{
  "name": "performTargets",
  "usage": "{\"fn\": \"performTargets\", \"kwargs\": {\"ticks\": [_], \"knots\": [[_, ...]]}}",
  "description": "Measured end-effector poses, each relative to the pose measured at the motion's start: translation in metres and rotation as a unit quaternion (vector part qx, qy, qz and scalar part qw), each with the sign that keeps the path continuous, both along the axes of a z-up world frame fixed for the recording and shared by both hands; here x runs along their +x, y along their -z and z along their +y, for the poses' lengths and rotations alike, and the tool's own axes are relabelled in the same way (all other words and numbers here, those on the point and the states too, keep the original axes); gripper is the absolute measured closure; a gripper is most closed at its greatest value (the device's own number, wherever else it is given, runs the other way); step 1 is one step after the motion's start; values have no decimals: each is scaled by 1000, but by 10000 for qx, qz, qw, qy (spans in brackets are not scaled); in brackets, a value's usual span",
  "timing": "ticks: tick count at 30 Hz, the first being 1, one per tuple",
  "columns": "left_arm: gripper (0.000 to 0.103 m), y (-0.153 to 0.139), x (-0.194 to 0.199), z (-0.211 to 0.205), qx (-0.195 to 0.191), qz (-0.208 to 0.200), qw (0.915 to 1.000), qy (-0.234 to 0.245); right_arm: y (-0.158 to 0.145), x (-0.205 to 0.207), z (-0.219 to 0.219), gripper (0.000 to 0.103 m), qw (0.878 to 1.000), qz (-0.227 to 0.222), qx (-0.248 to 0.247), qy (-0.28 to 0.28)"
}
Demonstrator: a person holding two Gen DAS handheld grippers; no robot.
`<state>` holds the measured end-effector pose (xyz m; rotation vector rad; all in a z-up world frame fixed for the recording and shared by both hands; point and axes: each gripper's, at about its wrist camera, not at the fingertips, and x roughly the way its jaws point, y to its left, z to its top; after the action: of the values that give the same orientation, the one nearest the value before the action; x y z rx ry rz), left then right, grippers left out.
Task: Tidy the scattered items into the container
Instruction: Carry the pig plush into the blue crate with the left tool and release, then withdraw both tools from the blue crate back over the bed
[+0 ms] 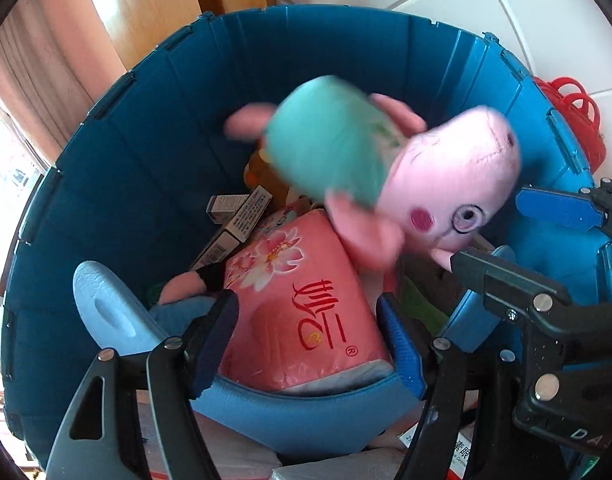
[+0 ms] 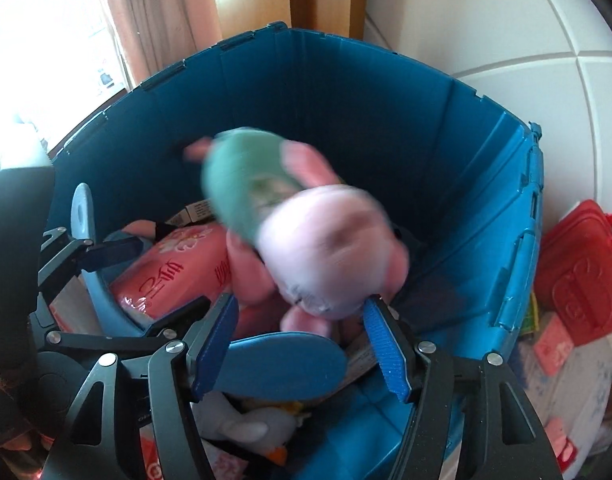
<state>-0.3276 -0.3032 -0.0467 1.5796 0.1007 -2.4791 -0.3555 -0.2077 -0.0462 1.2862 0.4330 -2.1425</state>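
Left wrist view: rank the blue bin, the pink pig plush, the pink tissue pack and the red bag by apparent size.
1. blue bin
2. pink pig plush, blurred, and pink tissue pack: look alike, so unranked
3. red bag, mostly hidden behind the bin

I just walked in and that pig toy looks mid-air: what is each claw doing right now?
Left gripper: open, holding nothing; a pink tissue pack lies in the bin below it.
Right gripper: open; the blurred pig toy is just beyond its fingertips, not clamped.

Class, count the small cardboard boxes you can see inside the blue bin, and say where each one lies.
3, all in a cluster on the left side of the blue bin, beside the pink tissue pack: one, another, a third. More may be hidden underneath.
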Motion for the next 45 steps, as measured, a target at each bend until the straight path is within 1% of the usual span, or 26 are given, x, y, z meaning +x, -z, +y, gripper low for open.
{"fn": "performTargets", "kwargs": {"ticks": [4,8,13,15,18,19,20,21,26,28,33,36,37,42,45], "knots": [[30,1,3,-5,130,38,9999,-88,-1,1,5,31,9999,-50,-91,59],[30,1,9,-6,98,62,9999,-86,-1,1,10,24,9998,-9,-143,143],[30,3,10,-5,90,83,9999,-100,-2,5,13,22,9997,50,-143,203],[30,3,11,-7,91,85,9999,-99,-3,-4,7,21,9996,67,-142,216],[30,3,11,-7,93,87,9999,-95,-5,-4,9,21,9996,85,-158,227],[30,3,11,-8,107,97,9998,-104,-7,-4,11,20,9995,80,-178,229],[30,2,12,-9,131,116,9998,-116,-9,-3,13,15,9995,90,-218,222],[30,1,13,-10,161,144,9997,-129,-13,0,15,13,9993,131,-267,208],[30,-3,14,-14,278,225,9992,-180,-35,18,30,1,9978,518,-384,124],[30,-5,16,-14,286,288,9990,-194,-41,25,40,1,9969,591,-493,148],[30,-19,23,-16,276,615,9975,-230,-50,42,72,1,9946,531,-849,276],[30,-29,33,-15,545,669,9961,-171,-56,53,90,0,9927,711,-907,361],[30,-34,38,-13,550,728,9957,-149,-58,56,95,0,9919,794,-905,409],[30,-68,68,18,-16,1226,9924,-89,-59,68,119,0,9877,1124,-875,647],[26,-83,81,43,-257,1457,9890,-62,-59,71,133,0,9866,1148,-894,732]]}}
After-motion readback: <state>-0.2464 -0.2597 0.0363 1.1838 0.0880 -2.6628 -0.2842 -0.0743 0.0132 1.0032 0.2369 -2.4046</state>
